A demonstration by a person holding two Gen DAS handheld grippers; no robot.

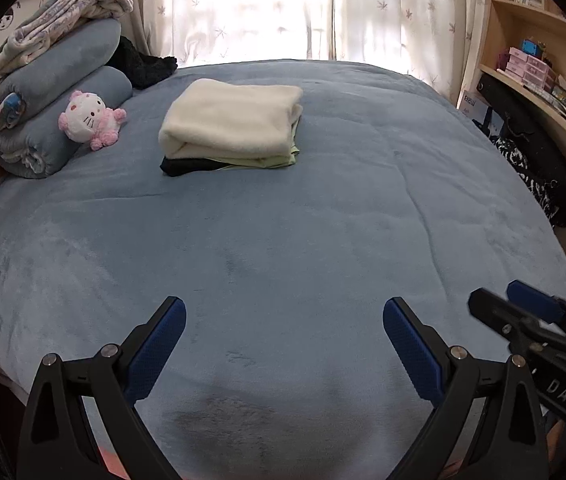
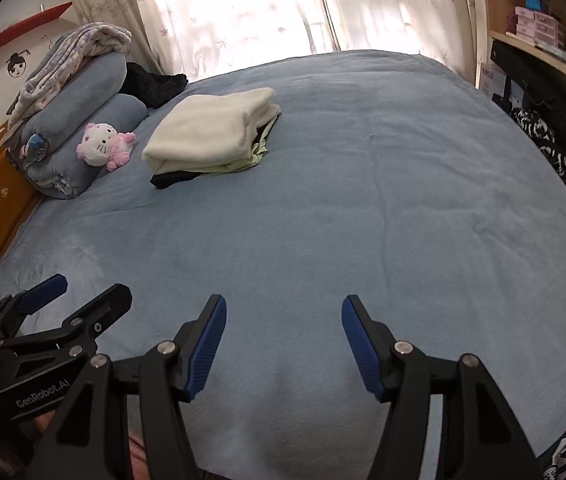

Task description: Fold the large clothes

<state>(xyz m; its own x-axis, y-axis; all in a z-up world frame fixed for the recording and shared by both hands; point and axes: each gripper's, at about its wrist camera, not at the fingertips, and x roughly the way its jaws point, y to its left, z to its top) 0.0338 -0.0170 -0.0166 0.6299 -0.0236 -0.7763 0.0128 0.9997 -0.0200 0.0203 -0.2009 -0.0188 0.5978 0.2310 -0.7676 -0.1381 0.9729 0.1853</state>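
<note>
Stack of folded clothes (image 1: pixel 230 126) sits on the bed, upper centre-left of frame: cream fleece garment (image 1: pixel 231 116) on top, pale green piece (image 1: pixel 279 159) under it, black garment (image 1: pixel 187 167) at the bottom. All look soft, light, limp; the fleece is thick and likely compresses under the pads. Best hold, by my judgement: a doubled edge or corner, not the flat top.

Blue bed cover (image 1: pixel 283 240) is bare nearer the camera. Pink plush cat (image 1: pixel 90 117) and rolled blue bedding (image 1: pixel 63 80) at upper left.

Left hand-held gripper (image 1: pixel 284 314): jaws wide, nothing between. Right hand-held gripper (image 2: pixel 284 312): jaws apart, nothing held.
</note>
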